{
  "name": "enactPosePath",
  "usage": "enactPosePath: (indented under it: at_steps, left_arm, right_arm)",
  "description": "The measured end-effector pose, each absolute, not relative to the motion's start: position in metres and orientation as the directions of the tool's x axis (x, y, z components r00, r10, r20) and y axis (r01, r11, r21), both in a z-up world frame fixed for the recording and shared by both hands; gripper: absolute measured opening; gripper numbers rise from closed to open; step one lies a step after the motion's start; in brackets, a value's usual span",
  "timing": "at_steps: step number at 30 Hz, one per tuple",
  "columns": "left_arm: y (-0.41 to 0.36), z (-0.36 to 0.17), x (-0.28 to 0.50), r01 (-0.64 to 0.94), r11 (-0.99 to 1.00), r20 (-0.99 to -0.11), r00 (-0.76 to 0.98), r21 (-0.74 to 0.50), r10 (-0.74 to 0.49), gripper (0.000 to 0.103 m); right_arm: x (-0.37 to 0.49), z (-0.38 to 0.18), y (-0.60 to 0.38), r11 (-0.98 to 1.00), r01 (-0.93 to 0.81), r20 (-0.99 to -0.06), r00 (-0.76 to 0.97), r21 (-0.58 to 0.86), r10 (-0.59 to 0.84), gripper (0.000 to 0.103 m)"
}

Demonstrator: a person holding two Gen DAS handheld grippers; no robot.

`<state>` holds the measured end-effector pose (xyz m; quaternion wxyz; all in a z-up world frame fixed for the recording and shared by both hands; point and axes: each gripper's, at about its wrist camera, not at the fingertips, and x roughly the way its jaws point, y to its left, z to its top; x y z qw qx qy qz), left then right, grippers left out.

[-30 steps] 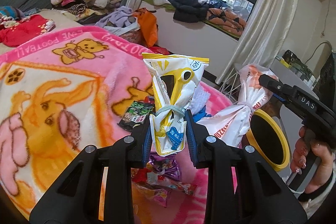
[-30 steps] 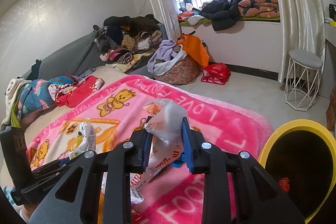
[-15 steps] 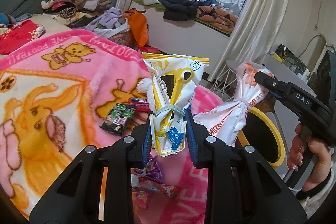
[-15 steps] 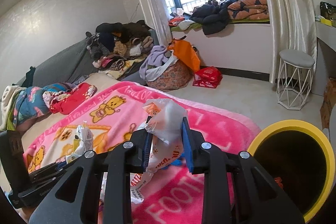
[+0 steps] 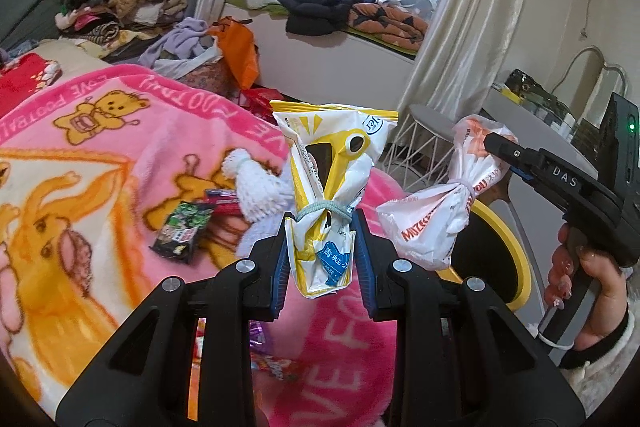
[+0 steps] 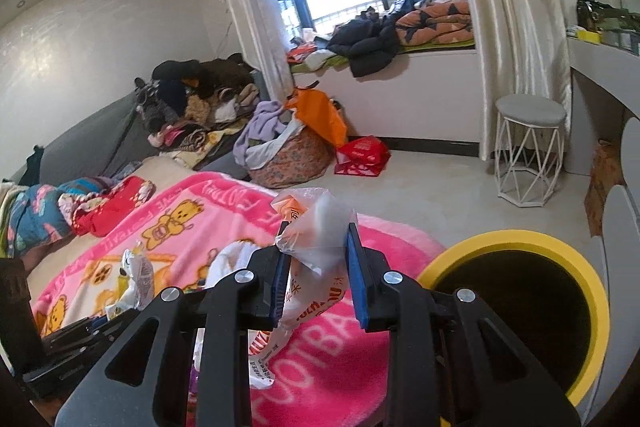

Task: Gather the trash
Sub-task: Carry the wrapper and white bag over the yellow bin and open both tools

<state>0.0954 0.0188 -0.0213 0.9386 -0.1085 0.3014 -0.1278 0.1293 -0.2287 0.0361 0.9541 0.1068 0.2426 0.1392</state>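
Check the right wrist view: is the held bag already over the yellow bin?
No, the bag in the right gripper hangs over the pink blanket, left of the bin.

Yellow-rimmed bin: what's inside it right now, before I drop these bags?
The yellow-rimmed bin stands open beside the pink blanket. Its interior looks dark; no contents can be made out. The right gripper, shut on its white bag, covers the bin's near left edge.

Over the pink blanket (image 6: 224,227) we see open air, though wrappers litter it: a dark packet (image 5: 182,233) and a white net sleeve (image 5: 256,193) lie just ahead. The yellow-rimmed bin (image 6: 520,303) gapes unobstructed at the bed's edge (its mouth looks nearly empty, as far as we can tell). Bare floor separates it from the white stool (image 6: 528,155).
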Motion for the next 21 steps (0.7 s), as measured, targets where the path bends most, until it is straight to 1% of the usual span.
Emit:
enactPosePath:
  at_steps: [21]
  left_arm:
    - [-0.056, -0.023, 0.103, 0.331, 0.912, -0.544, 0.731, -0.243, -0.411, 0.023]
  right_arm:
    - [0.126, 0.029, -0.303, 0.955, -0.041, -0.423, 0.890, 0.294, 0.168, 0.025]
